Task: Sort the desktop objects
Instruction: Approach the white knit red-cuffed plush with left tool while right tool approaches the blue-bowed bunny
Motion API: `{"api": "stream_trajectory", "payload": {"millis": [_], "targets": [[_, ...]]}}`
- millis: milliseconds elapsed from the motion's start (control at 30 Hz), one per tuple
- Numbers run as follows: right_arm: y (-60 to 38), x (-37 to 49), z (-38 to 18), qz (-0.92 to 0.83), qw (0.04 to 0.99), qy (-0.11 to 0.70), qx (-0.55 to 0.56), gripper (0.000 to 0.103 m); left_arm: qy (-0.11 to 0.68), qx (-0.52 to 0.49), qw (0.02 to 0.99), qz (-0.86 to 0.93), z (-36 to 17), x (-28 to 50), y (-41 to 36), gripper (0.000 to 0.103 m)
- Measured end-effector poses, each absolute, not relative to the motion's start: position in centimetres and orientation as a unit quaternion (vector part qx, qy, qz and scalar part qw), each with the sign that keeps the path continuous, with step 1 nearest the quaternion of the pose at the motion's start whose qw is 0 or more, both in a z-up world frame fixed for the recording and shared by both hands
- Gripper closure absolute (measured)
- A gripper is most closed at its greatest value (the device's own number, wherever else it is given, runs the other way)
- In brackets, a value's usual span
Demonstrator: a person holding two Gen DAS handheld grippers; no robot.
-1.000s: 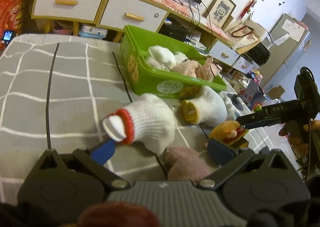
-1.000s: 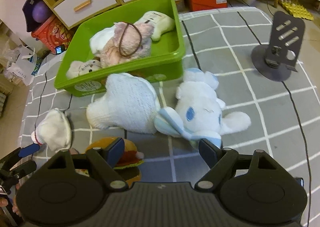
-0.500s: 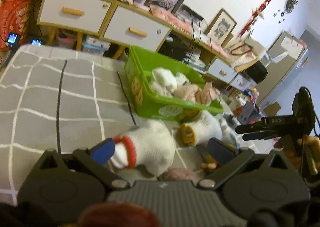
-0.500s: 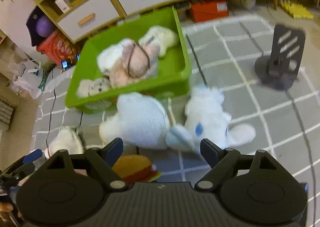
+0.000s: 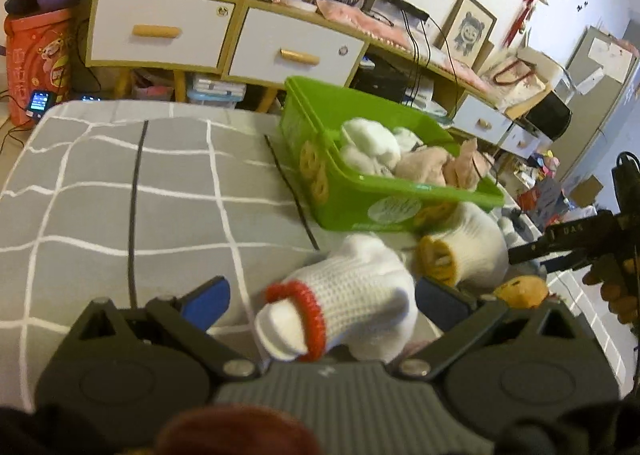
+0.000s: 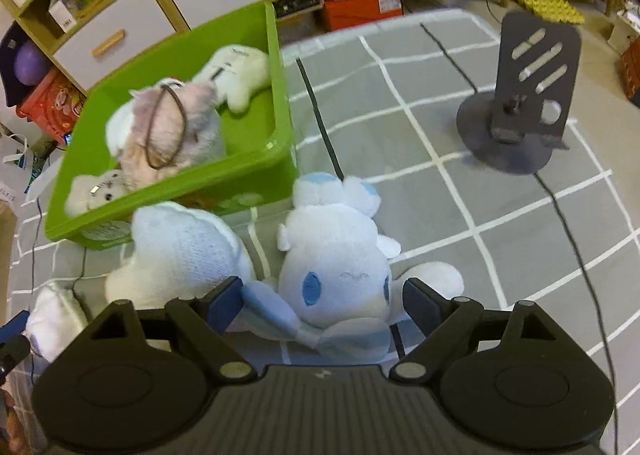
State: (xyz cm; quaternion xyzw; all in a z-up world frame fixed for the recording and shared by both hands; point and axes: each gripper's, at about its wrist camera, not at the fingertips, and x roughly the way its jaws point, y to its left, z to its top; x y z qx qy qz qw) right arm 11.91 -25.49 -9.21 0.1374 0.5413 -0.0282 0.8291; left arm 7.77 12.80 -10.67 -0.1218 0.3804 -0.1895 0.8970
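Left tool (image 5: 320,297): spread wide, empty, straddling white knitted toy (image 5: 352,295) near green bin (image 5: 352,207).
Handling: soft, light; pinch mid-body.
Right tool (image 6: 322,297): wide, empty, around blue-white plush (image 6: 336,275) on tabletop (image 6: 460,195); squashy.

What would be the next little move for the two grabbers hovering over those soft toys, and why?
Probably lower both and close. The right gripper has its fingers wide, straddling the white and blue plush, not yet pressing it. The left gripper likewise brackets the white knitted toy with the red collar, its fingers apart. Both toys lie on the grey cloth outside the green bin, which already holds other plush.
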Motion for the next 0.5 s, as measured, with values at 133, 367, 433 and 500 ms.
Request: {"api": "stream_trajectory", "payload": {"millis": [133, 367, 433, 500], "targets": [[-25.7, 12.4, -10.2, -0.035, 0.826, 0.544, 0.141, 0.016, 0.385, -0.116, 0.894, -0.196, -11.5, 7.9, 12.5, 0.002], [-24.2, 12.5, -10.6, -0.04, 0.838, 0.535, 0.096, 0.013, 0.384, -0.122, 0.888, -0.22, -12.0, 7.7, 11.6, 0.01], [-23.7, 12.4, -10.6, -0.041, 0.842, 0.533, 0.08, 0.013, 0.381, -0.119, 0.89, -0.221, -12.1, 7.6, 11.3, 0.01], [-23.5, 12.4, -10.7, -0.042, 0.844, 0.531, 0.07, 0.014, 0.379, -0.117, 0.891, -0.221, -12.1, 7.5, 11.3, 0.011]]}}
